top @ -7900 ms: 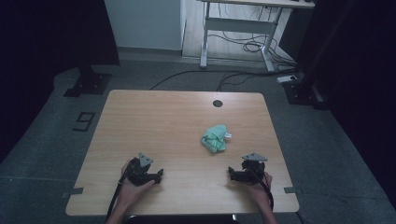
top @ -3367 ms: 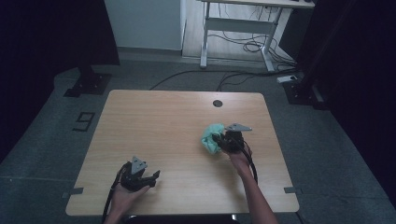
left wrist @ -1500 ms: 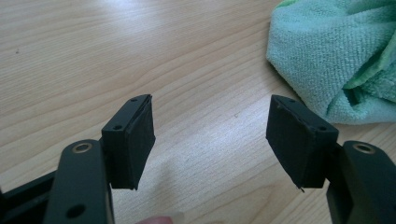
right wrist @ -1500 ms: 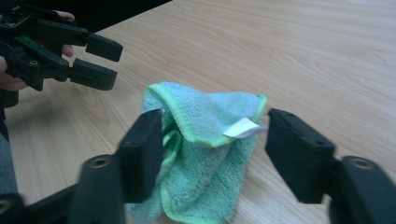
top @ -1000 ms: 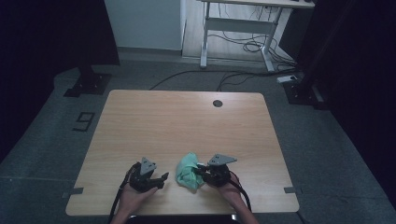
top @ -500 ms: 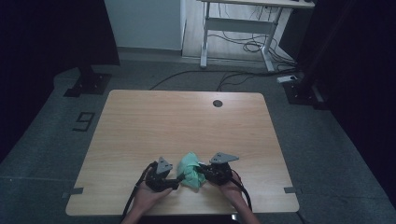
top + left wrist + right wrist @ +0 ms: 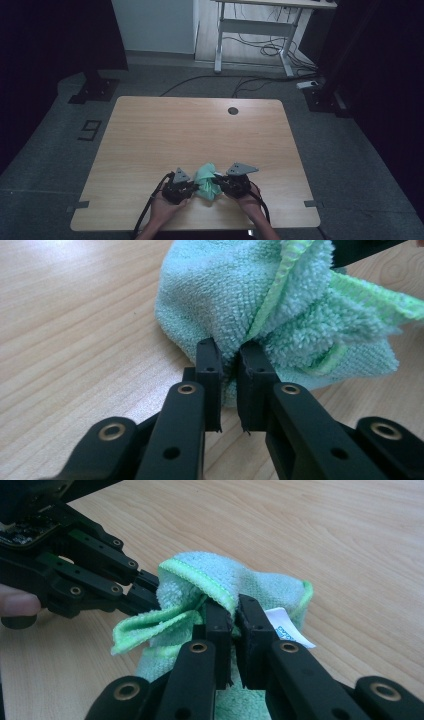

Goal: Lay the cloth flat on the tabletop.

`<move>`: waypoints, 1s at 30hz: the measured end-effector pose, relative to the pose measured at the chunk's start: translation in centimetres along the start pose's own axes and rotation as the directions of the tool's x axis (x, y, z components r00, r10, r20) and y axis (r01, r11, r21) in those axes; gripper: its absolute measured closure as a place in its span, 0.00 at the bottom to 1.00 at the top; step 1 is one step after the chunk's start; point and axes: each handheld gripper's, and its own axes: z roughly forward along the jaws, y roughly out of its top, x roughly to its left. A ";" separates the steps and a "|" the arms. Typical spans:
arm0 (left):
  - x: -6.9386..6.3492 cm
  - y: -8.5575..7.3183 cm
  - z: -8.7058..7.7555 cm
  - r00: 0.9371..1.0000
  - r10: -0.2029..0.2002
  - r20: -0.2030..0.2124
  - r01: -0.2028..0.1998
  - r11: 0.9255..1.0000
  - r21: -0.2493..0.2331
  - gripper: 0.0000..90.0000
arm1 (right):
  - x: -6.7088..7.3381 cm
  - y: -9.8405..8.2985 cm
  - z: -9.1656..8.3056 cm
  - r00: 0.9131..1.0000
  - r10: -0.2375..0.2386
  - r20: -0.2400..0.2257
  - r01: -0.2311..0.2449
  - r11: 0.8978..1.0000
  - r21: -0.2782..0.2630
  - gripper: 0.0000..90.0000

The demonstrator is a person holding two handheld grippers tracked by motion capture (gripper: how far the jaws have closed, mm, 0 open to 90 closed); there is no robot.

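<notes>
A mint-green terry cloth with a brighter green hem lies bunched in a crumpled heap on the wooden counter, close to its near edge and about midway along it. A white label sticks out of one fold.

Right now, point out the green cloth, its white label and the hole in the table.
green cloth (image 7: 220,300), left gripper view, on the fluffy bulge above the jaws.
white label (image 7: 286,628), right gripper view, on the tag's printed face.
hole (image 7: 232,110), high view, on the dark round opening near the table's far edge.
</notes>
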 end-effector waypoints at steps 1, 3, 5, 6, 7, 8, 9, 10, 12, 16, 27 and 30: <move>0.1 0.2 -0.4 1.000 -0.005 0.007 0.005 1.000 -0.009 0.91 | 0.0 0.1 -0.1 1.000 0.000 0.002 0.000 1.000 -0.002 0.95; 0.1 0.5 -0.8 1.000 0.001 0.006 -0.001 1.000 -0.015 0.92 | 0.0 0.3 -0.4 1.000 -0.002 0.005 0.002 1.000 -0.011 0.95; 0.2 1.0 -1.3 1.000 0.008 0.000 -0.008 1.000 -0.022 0.92 | 0.0 0.7 -0.7 1.000 -0.002 0.006 0.002 1.000 -0.023 0.95; 0.3 1.3 -1.6 1.000 0.014 -0.002 -0.014 1.000 -0.024 0.92 | 0.0 0.9 -0.8 1.000 -0.006 0.007 0.006 1.000 -0.028 0.95; 0.4 1.7 -2.0 1.000 0.016 -0.004 -0.016 0.999 -0.029 0.92 | 0.1 1.1 -0.9 1.000 -0.008 0.008 0.008 0.999 -0.033 0.94; 0.5 2.0 -2.3 1.000 0.018 -0.004 -0.018 0.999 -0.035 0.92 | 0.1 1.3 -1.1 1.000 -0.009 0.010 0.009 0.999 -0.041 0.95; 0.7 2.4 -2.7 1.000 0.019 -0.006 -0.019 0.999 -0.042 0.92 | 0.0 1.6 -1.2 1.000 -0.008 0.011 0.009 0.999 -0.047 0.95; 0.7 2.4 -2.7 1.000 0.019 -0.006 -0.019 0.999 -0.042 0.92 | 0.0 2.0 -1.4 1.000 -0.012 0.015 0.013 0.999 -0.051 0.95; 1.0 3.7 -3.9 0.999 0.030 -0.017 -0.031 0.997 -0.066 0.92 | 0.0 2.8 -1.8 0.999 -0.021 0.025 0.023 0.998 -0.059 0.95; 1.4 4.6 -5.1 0.999 0.036 -0.027 -0.038 0.995 -0.087 0.92 | 0.2 4.1 -2.4 0.998 -0.051 0.044 0.054 0.996 -0.070 0.95; 1.9 5.2 -6.2 0.998 0.040 -0.039 -0.044 0.994 -0.098 0.93 | -0.2 5.4 -2.3 0.998 -0.036 0.055 0.040 0.996 -0.075 0.98; 2.3 6.5 -6.7 0.996 0.061 -0.061 -0.067 0.993 -0.093 0.93 | -0.4 6.1 -2.1 0.997 -0.043 0.069 0.048 0.996 -0.071 0.98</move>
